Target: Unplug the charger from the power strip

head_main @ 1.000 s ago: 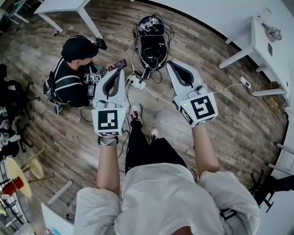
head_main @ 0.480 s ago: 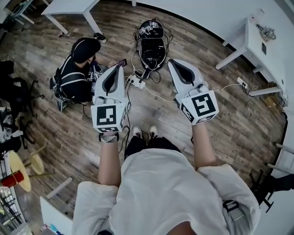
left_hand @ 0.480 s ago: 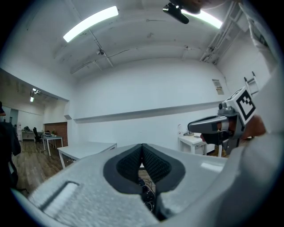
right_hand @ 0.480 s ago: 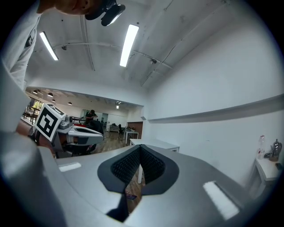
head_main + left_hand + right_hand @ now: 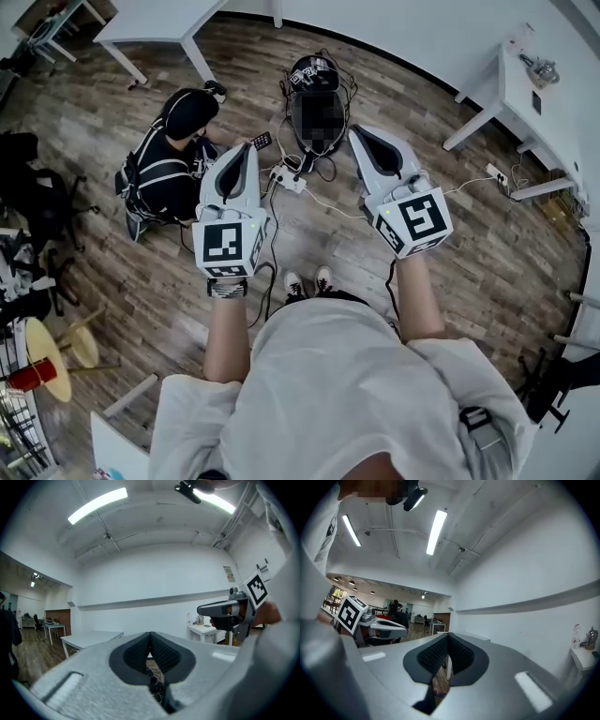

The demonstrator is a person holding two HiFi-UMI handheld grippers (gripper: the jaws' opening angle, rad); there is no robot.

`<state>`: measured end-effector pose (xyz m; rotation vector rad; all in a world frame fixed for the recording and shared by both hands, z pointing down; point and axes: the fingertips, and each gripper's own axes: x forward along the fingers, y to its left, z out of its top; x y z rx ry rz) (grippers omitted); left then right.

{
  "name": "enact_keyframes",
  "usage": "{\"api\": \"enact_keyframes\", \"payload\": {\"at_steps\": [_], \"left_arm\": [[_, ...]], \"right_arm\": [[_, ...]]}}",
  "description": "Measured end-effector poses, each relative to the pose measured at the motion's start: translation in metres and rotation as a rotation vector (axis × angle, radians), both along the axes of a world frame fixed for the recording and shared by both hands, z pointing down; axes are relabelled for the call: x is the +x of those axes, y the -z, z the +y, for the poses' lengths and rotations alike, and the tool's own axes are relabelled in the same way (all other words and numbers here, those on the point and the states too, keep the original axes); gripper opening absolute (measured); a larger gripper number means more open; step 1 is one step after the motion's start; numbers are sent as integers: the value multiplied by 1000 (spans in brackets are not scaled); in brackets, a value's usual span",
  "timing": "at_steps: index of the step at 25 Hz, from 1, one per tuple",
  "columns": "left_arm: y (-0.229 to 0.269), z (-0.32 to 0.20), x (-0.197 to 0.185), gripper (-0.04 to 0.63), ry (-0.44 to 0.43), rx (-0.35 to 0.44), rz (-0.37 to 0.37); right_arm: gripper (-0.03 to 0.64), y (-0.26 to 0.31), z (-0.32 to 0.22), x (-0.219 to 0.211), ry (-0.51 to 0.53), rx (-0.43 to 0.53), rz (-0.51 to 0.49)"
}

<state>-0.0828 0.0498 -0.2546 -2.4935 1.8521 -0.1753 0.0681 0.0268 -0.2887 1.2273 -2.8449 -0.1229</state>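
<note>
You hold both grippers level, side by side, well above the wooden floor (image 5: 394, 253). Your left gripper (image 5: 246, 150) has its jaws together with nothing between the black pads (image 5: 161, 651). Your right gripper (image 5: 361, 131) looks the same in its own view: the jaws meet at the tips and hold nothing.

The power strip (image 5: 286, 176) lies on the floor below the grippers, between their two tips and nearer your left one. Neither gripper touches it. Plugs sit in it, but they are too small to tell which one is the charger. A white cable (image 5: 328, 202) runs from the strip under your right gripper toward the wall. A tangle of dark cords leads from the strip to a black piece of gear (image 5: 317, 80) just beyond both tips.

A person (image 5: 173, 159) sits on the floor to the left of your left gripper, near the strip. A white bench (image 5: 511, 84) stands off to the right of your right gripper.
</note>
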Motion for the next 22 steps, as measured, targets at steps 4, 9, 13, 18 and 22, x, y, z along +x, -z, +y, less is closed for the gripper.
{"api": "enact_keyframes", "payload": {"at_steps": [4,9,13,18,22], "left_arm": [[1,1,-8,5,2,-2,5],[3,3,-10,5,-13,-4,11],[1,1,-9,5,-23,-9,10],[-1,4,-10,5,-28,-18,10],[-2,6,-12,5,-26,-19,14]], "right_arm": [[2,-2,8,-9,5,-3,13],[2,-4,15,-18,4,-6,27],[2,-7,16,-23,7,-11,33],[2,-8,21,-28,14,-13,38],[2,-8,22,-31,17,-11,41]]}}
